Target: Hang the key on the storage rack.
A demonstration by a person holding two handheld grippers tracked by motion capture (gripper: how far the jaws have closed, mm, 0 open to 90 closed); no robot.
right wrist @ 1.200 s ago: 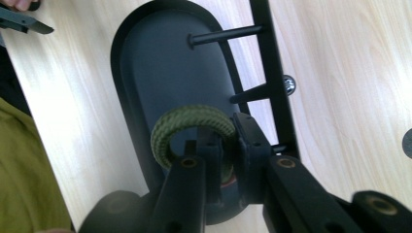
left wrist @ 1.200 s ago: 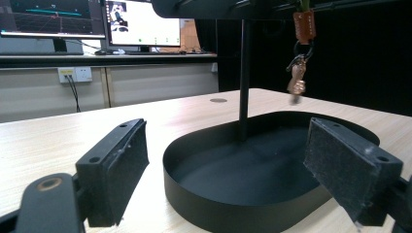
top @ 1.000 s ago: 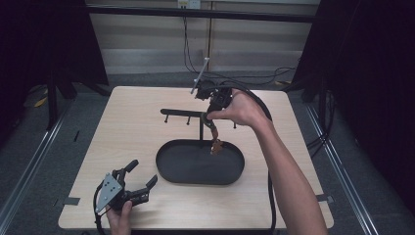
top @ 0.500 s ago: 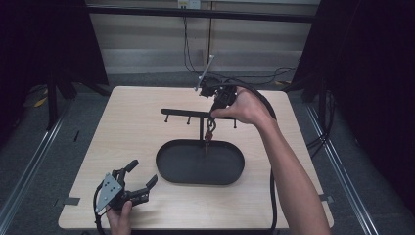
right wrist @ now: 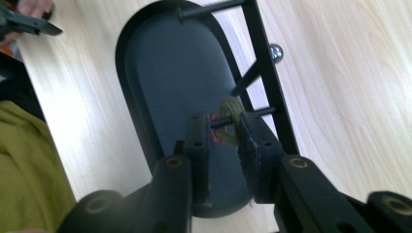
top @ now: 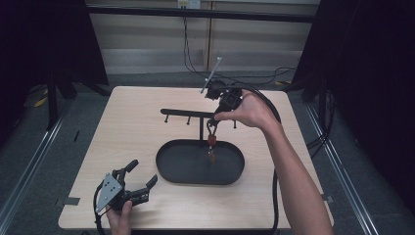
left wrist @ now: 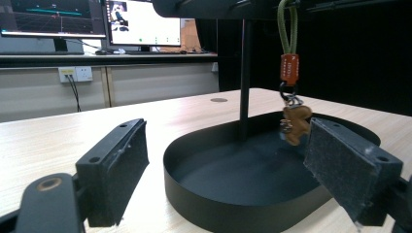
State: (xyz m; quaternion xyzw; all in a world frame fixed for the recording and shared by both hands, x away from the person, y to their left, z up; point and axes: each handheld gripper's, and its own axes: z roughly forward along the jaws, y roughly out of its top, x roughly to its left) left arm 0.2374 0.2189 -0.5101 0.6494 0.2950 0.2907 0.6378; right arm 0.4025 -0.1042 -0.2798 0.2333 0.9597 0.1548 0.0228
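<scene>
- You are hanging the keychain (top: 211, 142) on the rack (top: 191, 114), using the right gripper (top: 215, 119); its green cord loop (right wrist: 230, 110) is already sitting over one of the rack's pegs (right wrist: 257, 112).
- In the right gripper view the jaws have just been opening and are standing slightly apart, with the loop between them at the tips; whether a pad is touching the cord is hard to say, but it looks released rather than pinched.
- The keychain is dangling from the rack over the black tray (top: 169, 169), its red tag (left wrist: 289, 69) and brown charm (left wrist: 295, 124) hanging just above the tray floor.
- To finish well, keep widening the jaws until both pads are clear of the cord, then draw back along the peg's line, not sideways, so you are not dragging the loop off the tip.
- Your right hand (top: 249, 110) is reaching over the rack from its far side, with the forearm stretching across the table and the gripper pointing down at the peg.
- Your left gripper (top: 142, 188) is resting low near the table's near edge, well short of the tray, jaws wide and holding nothing, aimed at the tray.
</scene>
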